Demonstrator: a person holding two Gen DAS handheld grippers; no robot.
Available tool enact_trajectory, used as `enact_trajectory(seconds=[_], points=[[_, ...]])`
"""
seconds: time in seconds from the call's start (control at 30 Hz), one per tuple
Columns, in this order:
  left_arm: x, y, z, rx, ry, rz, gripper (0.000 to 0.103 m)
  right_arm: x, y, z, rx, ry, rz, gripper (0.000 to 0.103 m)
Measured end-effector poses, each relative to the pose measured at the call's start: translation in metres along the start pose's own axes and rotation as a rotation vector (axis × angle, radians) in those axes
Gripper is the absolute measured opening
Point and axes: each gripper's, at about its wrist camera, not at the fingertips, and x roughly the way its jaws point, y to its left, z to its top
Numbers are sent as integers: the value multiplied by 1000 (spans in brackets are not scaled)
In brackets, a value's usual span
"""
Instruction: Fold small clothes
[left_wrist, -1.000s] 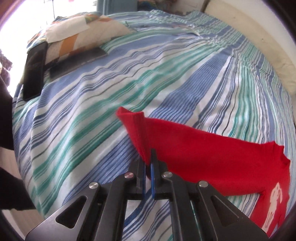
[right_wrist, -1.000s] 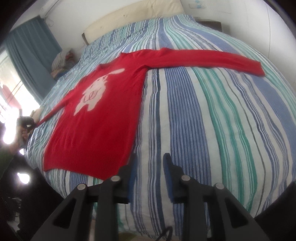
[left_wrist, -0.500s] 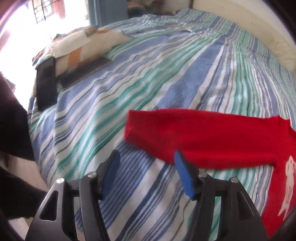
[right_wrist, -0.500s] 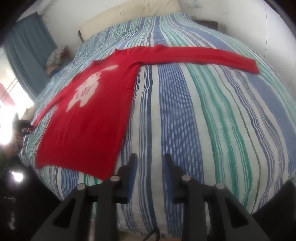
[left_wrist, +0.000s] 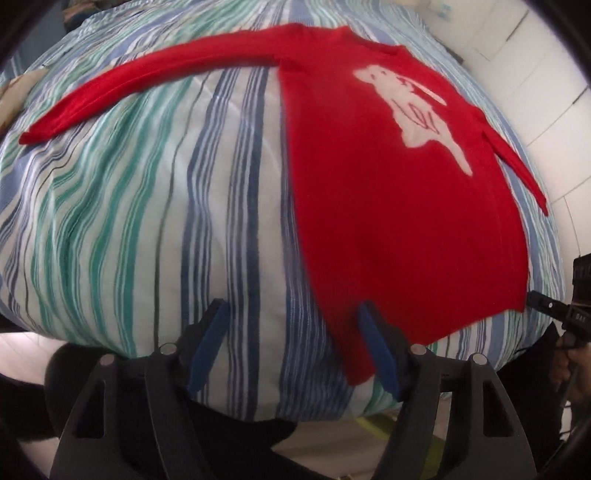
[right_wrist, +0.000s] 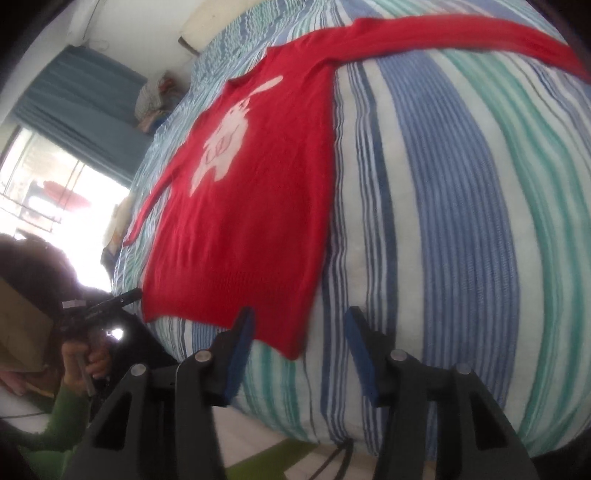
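Observation:
A red long-sleeved sweater (left_wrist: 399, 206) with a white animal print lies flat, front up, on the striped bed, both sleeves spread out. It also shows in the right wrist view (right_wrist: 255, 199). My left gripper (left_wrist: 291, 332) is open and empty, at the sweater's lower left hem corner near the bed's front edge. My right gripper (right_wrist: 299, 336) is open and empty, its jaws on either side of the lower right hem corner.
The striped blue, green and white bedcover (left_wrist: 129, 206) covers the whole bed. A pillow (right_wrist: 151, 99) lies at the far side by blue curtains (right_wrist: 77, 107). The other gripper and the hand holding it show at the frame edges (left_wrist: 569, 317).
My left gripper let go of the left sleeve cuff, opened, and swung to the sweater's bottom hem. My right gripper opened wider and moved closer to the hem corner.

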Motion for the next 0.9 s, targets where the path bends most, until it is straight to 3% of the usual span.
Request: enact_trajectory(seconds=[0.07, 0.1, 0.13, 0.17, 0.2, 0.3, 0.5, 0.67, 0.77, 0.8, 0.83, 0.9], points=[[-1, -6, 2, -4, 12, -48, 74, 14, 2, -3, -8, 25, 3, 50], [1, -11, 0, 7, 22, -64, 59, 19, 3, -3, -14, 25, -3, 44], [4, -16, -1, 25, 39, -64, 29, 22, 4, -3, -15, 24, -1, 21], [7, -19, -2, 40, 60, -53, 15, 23, 6, -2, -18, 27, -4, 7], [9, -19, -5, 38, 76, -48, 5, 24, 9, -2, -27, 31, -24, 4], [6, -17, -8, 19, 79, -31, 3, 18, 22, -5, -78, 47, -84, 4], [25, -32, -17, 121, 101, 122, 3, 20, 31, -10, -123, 78, -203, 3], [21, -52, -20, 178, 68, 203, 8, 39, 19, -12, -102, 77, -217, 3], [6, -53, -24, 165, 45, 190, 39, 31, 28, -14, -130, 48, -225, 6], [-1, -53, -26, 158, 27, 193, 56, 28, 28, -15, -122, 39, -219, 14], [-10, -53, -27, 153, 5, 194, 63, 25, 27, -16, -107, 36, -218, 24], [-30, -50, -28, 142, -30, 188, 64, 13, 21, -22, -76, 23, -210, 34]])
